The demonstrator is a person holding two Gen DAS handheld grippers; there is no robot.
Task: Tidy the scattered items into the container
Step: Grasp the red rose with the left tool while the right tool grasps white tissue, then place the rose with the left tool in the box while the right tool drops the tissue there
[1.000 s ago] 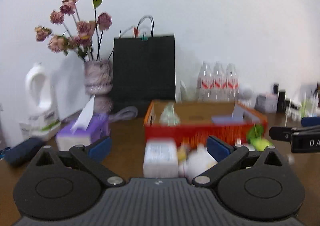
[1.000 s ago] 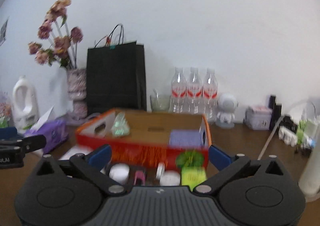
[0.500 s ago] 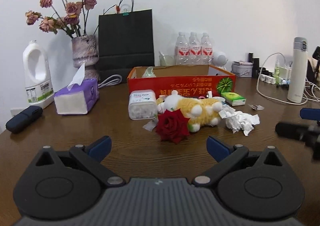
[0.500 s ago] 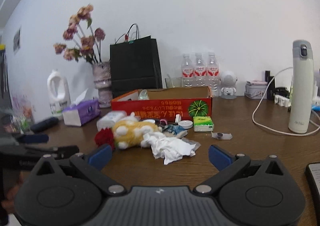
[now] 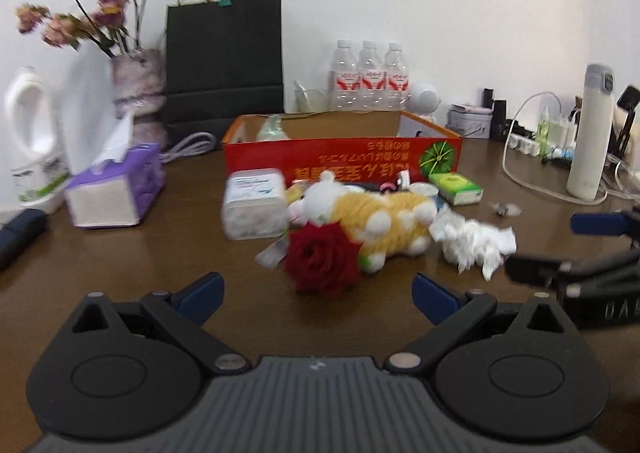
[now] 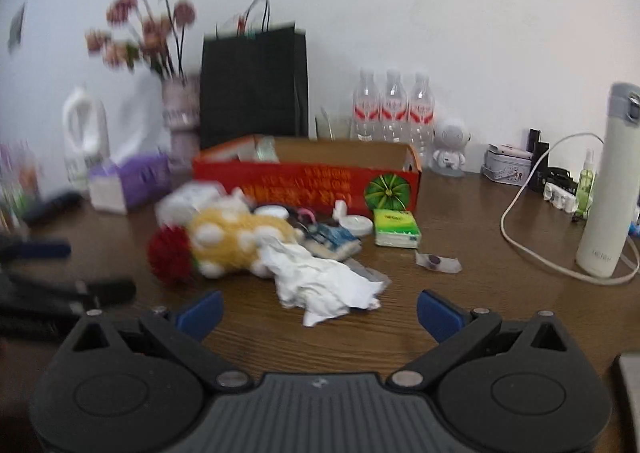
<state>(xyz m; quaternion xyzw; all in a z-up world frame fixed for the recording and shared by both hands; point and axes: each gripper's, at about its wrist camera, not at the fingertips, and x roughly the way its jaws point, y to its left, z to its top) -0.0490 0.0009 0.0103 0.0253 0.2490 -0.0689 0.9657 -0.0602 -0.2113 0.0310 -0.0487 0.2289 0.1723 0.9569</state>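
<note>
both claws spread wide and empty over the brown table (image 5: 160, 253)

red rose (image 5: 320, 257), yellow plush (image 5: 384, 221) and crumpled tissue (image 6: 320, 281) lie mid-frame before the red box (image 5: 340, 161) (its contents mostly hidden, edges blurred); left gripper (image 5: 316, 293) and right gripper (image 6: 320, 309) hover low in frame.

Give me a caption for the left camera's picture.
Open left gripper faces a red rose and plush toy before the orange box.

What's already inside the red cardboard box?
In the red cardboard box, only a clear plastic item shows, at the rear left corner. The box's front wall hides most of the floor, so anything lying low there cannot be seen.
</note>
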